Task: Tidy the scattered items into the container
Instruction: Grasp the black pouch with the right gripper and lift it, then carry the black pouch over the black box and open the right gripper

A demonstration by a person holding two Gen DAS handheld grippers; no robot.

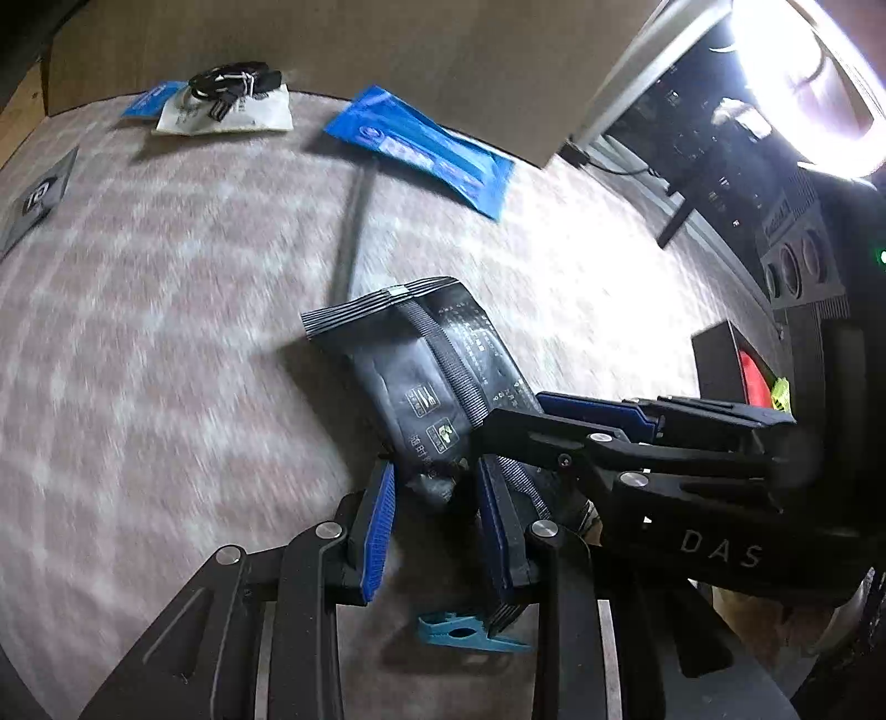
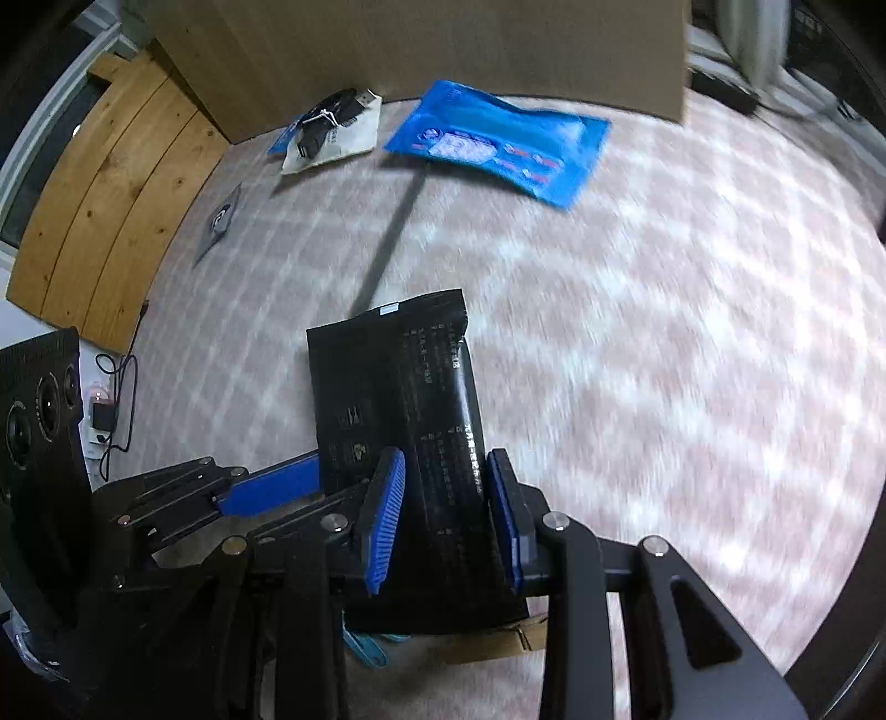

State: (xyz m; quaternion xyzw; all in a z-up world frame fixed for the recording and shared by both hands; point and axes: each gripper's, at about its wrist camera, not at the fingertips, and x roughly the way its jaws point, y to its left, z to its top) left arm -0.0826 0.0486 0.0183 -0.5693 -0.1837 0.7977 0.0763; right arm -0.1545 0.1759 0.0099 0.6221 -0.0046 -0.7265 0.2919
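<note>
**Both grippers on one black pouch, over the pink carpet**

Surface: pink-and-white checked carpet (image 1: 166,343), short pile, blurred. Landmark: big brown cardboard box (image 2: 421,50), flat plain wall, standing at the carpet's far edge. No view into it.

Open room: wide bare carpet between the box and the grippers, more off to the right in the right wrist view. Pale wood planks (image 2: 105,183) border the carpet left of the box.

Near the box:
- glossy blue plastic sachet (image 2: 498,144), flat, rectangular, just in front of the box wall
- white paper packet (image 2: 338,141) with a coiled black USB cable (image 2: 332,113) on top, at the box's left corner
- thin grey rod (image 2: 393,232) running from under the blue sachet toward the grippers
- small grey square packet (image 2: 221,219), well left of the box

Task item: matte black foil pouch (image 1: 426,365), crimped ribbed end seam, printed text, well short of the box, held up off the carpet.

Left gripper (image 1: 437,509): part open, ribbed blue pads either side of the pouch's lower end; contact unclear. Right gripper (image 2: 448,509): part open, pads closed against the pouch's sides.

A blue plastic clip (image 1: 465,631) lies below the left gripper.
</note>
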